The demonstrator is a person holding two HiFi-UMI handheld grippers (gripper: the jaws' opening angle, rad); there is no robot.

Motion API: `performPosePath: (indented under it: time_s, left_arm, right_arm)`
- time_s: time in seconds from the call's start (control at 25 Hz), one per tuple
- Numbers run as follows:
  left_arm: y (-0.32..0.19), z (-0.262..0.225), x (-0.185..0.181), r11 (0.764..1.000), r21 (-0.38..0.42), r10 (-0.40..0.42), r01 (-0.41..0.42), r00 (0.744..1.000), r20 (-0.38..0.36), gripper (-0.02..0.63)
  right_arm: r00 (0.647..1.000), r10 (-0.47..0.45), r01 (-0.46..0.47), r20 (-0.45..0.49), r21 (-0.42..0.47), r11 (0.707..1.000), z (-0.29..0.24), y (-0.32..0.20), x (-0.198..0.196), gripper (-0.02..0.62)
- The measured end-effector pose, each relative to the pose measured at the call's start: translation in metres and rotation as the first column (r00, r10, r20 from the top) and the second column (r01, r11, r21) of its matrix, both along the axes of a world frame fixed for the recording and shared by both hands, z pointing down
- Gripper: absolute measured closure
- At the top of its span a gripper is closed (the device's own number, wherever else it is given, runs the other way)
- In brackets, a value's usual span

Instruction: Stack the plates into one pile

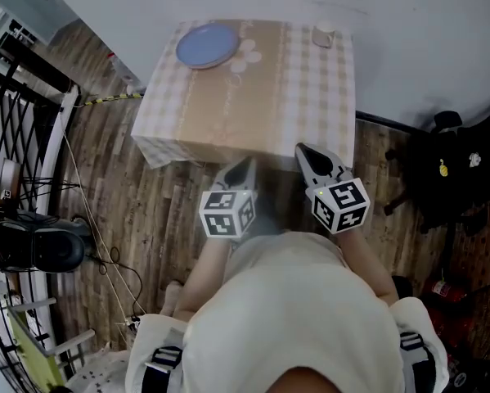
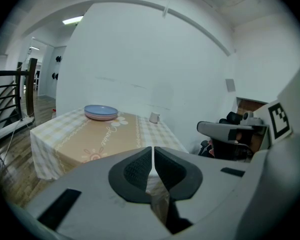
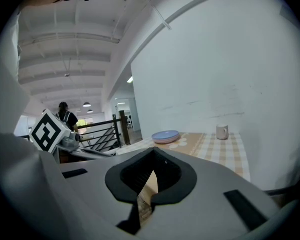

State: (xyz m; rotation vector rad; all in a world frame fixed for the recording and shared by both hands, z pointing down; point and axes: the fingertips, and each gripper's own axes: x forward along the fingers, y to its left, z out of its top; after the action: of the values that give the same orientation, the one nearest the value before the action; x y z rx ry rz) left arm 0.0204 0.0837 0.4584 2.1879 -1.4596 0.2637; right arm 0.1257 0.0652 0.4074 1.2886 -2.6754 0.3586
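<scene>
A small square worktop (image 1: 253, 97) under a checked cloth with a plain tan band down its middle stands with its far edge against a white wall (image 1: 408, 39). The floor (image 1: 146, 211) round the worktop is dark wood planks. The plates (image 1: 207, 45) sit in one pile at the worktop's far left corner, a blue one on top and a pink rim showing under it. A white mug (image 1: 323, 35) stands at the worktop's far right corner, well apart from the plates.

A person stands at the worktop's near edge, holding both tools close to the body. The left gripper (image 1: 243, 167) and the right gripper (image 1: 306, 154) point at the worktop and slightly down, side by side, just short of its near edge. Each gripper has its jaws together, with nothing between them.

The worktop's middle and near half are bare cloth. Left of the worktop runs a black railing (image 1: 15, 97); right of it, dark gear (image 1: 449, 170) lies on the floor.
</scene>
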Motion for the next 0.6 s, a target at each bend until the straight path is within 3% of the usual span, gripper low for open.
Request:
performPosePath:
  time_s: [0.6]
  left_arm:
    - [-0.006,-0.002,-0.011,1.0,0.002,-0.025,0.025,1.0,-0.003,0.591]
  right_arm:
    - [1.0,-0.012,0.012,0.014,-0.003,1.0,-0.002,-0.008,-0.007,0.597]
